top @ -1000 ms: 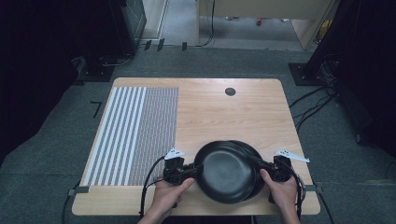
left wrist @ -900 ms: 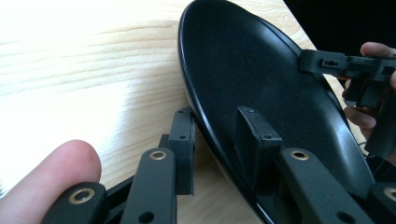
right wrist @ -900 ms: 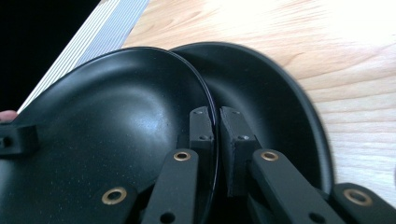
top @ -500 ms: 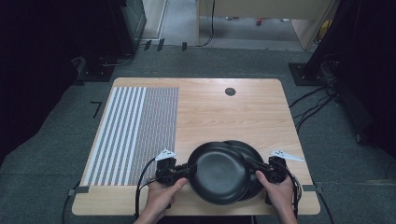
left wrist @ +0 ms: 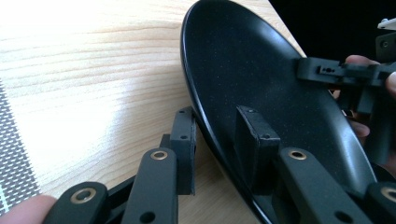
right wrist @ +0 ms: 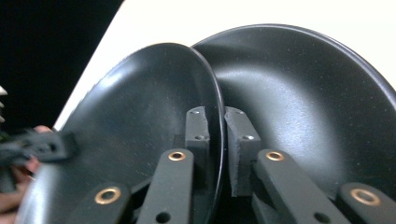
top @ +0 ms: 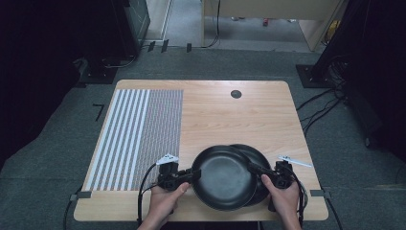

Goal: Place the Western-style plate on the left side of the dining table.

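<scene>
Hands (top: 165, 199) low at table edge, jaws pinching top plate (top: 222, 177) rims

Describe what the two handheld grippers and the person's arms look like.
Both the left gripper and right gripper are matte black, with linked jaws on brass-coloured rivets and flat rectangular pads. Each carries a pale three-cornered plate on top and trails a black cable. The forearms are bare, no sleeves.

Shifted leftward across the pale wooden table (top: 215, 115) since a second ago: the upper round black matte plate (top: 222, 177), clamped at opposite rims by the left gripper (top: 194, 175) and the right gripper (top: 253, 168). Uncovered more with that shift: the lower round black matte plate (top: 261, 160), now a crescent showing at the right. Moved along leftward: both hands, with the right gripper's jaws just closing a little on the rim.
</scene>
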`<action>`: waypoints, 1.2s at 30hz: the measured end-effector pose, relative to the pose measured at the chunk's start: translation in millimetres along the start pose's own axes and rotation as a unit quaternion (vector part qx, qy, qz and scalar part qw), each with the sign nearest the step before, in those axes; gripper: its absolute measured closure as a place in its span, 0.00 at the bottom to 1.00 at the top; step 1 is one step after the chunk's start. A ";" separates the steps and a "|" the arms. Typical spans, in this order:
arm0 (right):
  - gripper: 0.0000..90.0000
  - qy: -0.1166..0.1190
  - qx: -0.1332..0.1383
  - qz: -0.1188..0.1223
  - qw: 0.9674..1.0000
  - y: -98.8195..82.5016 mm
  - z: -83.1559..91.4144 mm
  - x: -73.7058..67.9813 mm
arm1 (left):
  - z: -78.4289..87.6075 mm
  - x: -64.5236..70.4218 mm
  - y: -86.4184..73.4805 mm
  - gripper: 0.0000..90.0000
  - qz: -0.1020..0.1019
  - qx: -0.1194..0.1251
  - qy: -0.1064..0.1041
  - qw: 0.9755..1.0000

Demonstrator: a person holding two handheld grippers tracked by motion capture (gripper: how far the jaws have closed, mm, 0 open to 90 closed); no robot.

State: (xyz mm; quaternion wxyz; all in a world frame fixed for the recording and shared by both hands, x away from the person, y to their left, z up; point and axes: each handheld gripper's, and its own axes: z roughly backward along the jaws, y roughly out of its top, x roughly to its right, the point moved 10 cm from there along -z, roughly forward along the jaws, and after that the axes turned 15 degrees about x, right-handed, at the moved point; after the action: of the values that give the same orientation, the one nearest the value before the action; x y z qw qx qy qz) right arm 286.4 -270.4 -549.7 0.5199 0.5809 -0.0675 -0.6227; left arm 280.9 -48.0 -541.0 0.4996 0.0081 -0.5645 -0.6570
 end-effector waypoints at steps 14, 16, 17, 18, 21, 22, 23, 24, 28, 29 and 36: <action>0.95 -0.001 0.031 -0.071 0.997 5.4 2.4 1.8 | 1.2 4.5 -1.9 0.80 0.027 -0.003 -0.013 1.000; 0.95 -0.003 0.033 -0.065 0.997 6.6 2.7 -0.1 | 2.1 4.9 -0.8 0.81 0.028 -0.002 -0.013 1.000; 0.95 -0.003 0.033 -0.065 0.997 6.6 2.7 -0.1 | 2.1 4.9 -0.8 0.81 0.028 -0.002 -0.013 1.000; 0.95 -0.005 0.033 -0.064 0.997 7.9 2.5 -2.2 | 3.3 4.9 1.2 0.81 0.031 0.000 -0.014 0.999; 0.95 -0.002 0.035 -0.061 0.998 11.3 2.1 -6.3 | 4.7 5.2 3.9 0.81 0.032 0.003 -0.015 0.999; 0.95 -0.002 0.036 -0.060 0.998 12.5 1.9 -7.9 | 6.2 5.2 6.7 0.81 0.033 0.005 -0.016 0.999; 0.95 -0.001 0.035 -0.059 0.998 13.3 1.7 -9.1 | 7.5 4.8 8.5 0.81 0.033 0.005 -0.017 0.999; 0.95 0.001 0.035 -0.060 0.998 14.3 1.1 -11.2 | 8.3 4.3 10.0 0.81 0.034 0.006 -0.016 0.999; 0.95 0.003 0.035 -0.059 0.998 16.6 -4.5 -17.1 | 11.9 0.1 15.3 0.81 0.036 0.009 -0.012 0.999; 0.95 0.004 0.035 -0.058 0.998 17.0 -5.8 -18.3 | 11.9 0.1 15.3 0.81 0.036 0.009 -0.012 0.999; 0.95 0.010 0.030 -0.051 0.998 22.9 -21.9 -33.6 | 22.6 -12.3 30.5 0.81 0.040 0.018 -0.003 0.999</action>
State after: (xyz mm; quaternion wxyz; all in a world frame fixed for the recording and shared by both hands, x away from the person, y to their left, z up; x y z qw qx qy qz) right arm 309.5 -244.9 -518.9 0.4704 0.6056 -0.0516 -0.6398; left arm 293.9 -19.1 -516.8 0.5239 -0.0073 -0.5775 -0.6261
